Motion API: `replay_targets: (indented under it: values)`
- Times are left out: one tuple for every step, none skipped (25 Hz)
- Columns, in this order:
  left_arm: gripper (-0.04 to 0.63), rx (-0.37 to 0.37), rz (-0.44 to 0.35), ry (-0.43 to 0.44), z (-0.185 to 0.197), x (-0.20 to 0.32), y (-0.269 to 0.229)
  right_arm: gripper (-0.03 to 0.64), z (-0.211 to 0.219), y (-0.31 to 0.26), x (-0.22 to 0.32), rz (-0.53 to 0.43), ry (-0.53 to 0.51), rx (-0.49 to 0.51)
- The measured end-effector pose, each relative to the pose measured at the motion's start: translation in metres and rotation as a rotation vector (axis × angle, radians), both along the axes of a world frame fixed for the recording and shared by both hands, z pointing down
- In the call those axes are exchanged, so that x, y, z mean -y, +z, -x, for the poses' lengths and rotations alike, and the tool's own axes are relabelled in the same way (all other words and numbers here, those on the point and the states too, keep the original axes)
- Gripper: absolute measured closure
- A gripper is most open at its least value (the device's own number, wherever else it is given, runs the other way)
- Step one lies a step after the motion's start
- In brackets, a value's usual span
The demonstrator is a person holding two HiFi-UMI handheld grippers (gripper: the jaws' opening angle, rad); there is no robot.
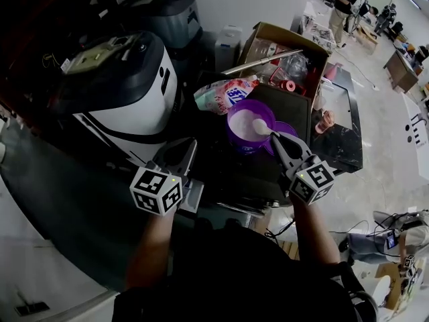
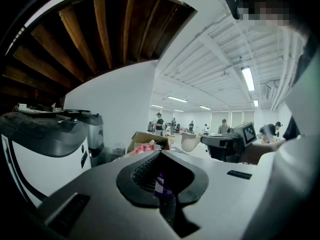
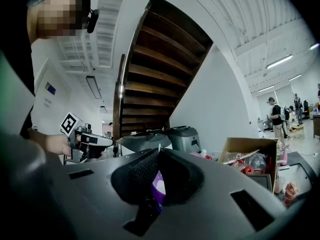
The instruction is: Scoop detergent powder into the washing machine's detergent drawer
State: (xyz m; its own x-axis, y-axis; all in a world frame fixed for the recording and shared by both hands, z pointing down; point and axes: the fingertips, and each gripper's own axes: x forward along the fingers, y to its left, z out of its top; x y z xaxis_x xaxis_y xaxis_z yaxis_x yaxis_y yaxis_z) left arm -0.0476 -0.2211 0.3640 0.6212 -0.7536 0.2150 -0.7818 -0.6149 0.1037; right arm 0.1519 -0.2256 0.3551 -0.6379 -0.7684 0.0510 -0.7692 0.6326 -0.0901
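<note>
A purple tub [image 1: 241, 138] of white detergent powder stands on a dark surface, with a pink and blue detergent bag [image 1: 224, 94] lying behind it. My right gripper [image 1: 275, 137] is shut on the handle of a white scoop [image 1: 260, 125], whose bowl rests in the powder. In the right gripper view the jaws [image 3: 157, 154] are closed, with the purple tub [image 3: 159, 185] showing through the gap. My left gripper [image 1: 186, 147] is shut and holds nothing, left of the tub, next to the white washing machine [image 1: 134, 106]. I cannot make out the detergent drawer.
An open cardboard box [image 1: 265, 33] with bottles and a long metal bar stands behind the tub. A second grey machine [image 1: 164, 12] is at the back. A black glossy panel [image 1: 345, 123] lies to the right. People stand far off across the room.
</note>
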Motion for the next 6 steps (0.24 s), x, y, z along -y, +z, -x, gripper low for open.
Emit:
replay_targets:
  values:
    - [0.588, 0.0, 0.002, -0.001, 0.0009, 0.0005, 0.001, 0.598, 0.0013, 0.0005, 0.0012, 0.0, -0.003, -0.001]
    - [0.588, 0.0, 0.006, -0.003, 0.0018, 0.0011, 0.0025, 0.598, 0.0033, 0.0004, 0.0018, 0.004, -0.009, 0.005]
    - [0.588, 0.0, 0.01, -0.004, 0.003, 0.0018, 0.0043, 0.598, 0.0052, 0.0002, 0.0024, 0.007, -0.015, 0.012]
    - [0.588, 0.001, 0.014, -0.006, 0.0043, 0.0027, 0.0061, 0.598, 0.0065, 0.0005, 0.0034, 0.007, -0.018, 0.013]
    - [0.588, 0.003, 0.019, -0.007, 0.0057, 0.0037, 0.0081, 0.598, 0.0073, 0.0011, 0.0049, 0.005, -0.02, 0.009]
    - [0.588, 0.004, 0.024, -0.008, 0.0071, 0.0048, 0.01, 0.598, 0.008, 0.0018, 0.0066, 0.002, -0.02, 0.005]
